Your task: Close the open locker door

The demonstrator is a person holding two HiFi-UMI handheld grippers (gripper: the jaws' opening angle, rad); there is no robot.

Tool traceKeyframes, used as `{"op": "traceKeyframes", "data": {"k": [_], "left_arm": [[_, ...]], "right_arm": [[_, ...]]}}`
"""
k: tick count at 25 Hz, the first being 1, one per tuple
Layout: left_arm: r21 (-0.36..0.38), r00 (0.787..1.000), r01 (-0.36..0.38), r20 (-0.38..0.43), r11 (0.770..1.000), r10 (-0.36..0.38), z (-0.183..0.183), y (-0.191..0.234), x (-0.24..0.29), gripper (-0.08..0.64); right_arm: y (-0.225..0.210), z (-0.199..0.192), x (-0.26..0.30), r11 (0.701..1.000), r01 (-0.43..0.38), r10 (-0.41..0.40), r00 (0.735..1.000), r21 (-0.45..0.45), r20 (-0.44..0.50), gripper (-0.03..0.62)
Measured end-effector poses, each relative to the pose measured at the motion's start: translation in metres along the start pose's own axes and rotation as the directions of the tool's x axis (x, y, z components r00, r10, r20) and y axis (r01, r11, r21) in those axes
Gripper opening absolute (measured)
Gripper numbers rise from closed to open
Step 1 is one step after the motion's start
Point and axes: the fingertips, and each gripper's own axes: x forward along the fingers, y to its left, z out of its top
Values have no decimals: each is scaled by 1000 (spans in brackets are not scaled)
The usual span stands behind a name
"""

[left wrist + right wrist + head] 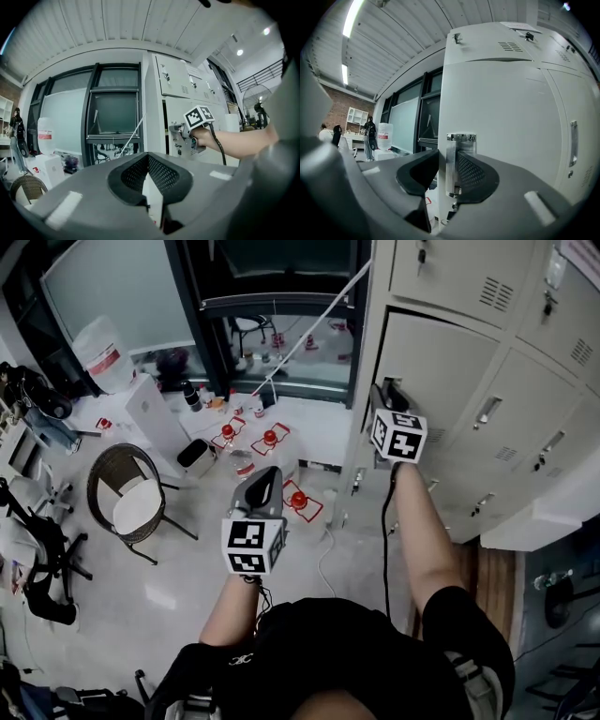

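Note:
The grey locker bank (525, 381) stands at the right. Its open door (441, 362) has swung most of the way toward the frame. My right gripper (388, 393) is at the door's free edge, shut on it. In the right gripper view the pads (476, 171) clamp that edge at its metal latch plate (453, 164), and the door panel (506, 117) fills the right side. My left gripper (266, 476) hangs in the air left of the lockers, shut and empty. The left gripper view shows its pads (164, 173) meeting, with the right gripper (180, 132) on the door beyond.
A wicker chair (131, 502) stands on the floor at the left. Red-capped items (270, 439), a white box (155, 413) and a water jug (101, 352) sit near the dark window frame (281, 306). A cable (326, 559) trails by my feet. People (370, 136) stand far off.

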Motion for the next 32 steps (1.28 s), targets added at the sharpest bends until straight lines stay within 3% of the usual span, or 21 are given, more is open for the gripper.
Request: {"op": "traceKeyframes", "data": {"k": [13,18,26,32], "left_arm": [[2,999,-44,-5,999,44,-1,18,-4,0],[2,999,-47,-10,999,47,-2,20,-6,0],[-1,1000,-20,-7,1000,20,-1,7,-2,0],[-10,1000,24,-2,1000,-24,1,-15,10,0]], "right_arm": [[-13,1,40,997,71,-71,997,-8,-29,135],[-17,3,42,998,31,-30,999,47,-29,137],[-14,13,20,999,-16,13,997,47,81,137],[-13,23,-54,999,2,-9,984,42,179,135]]}}
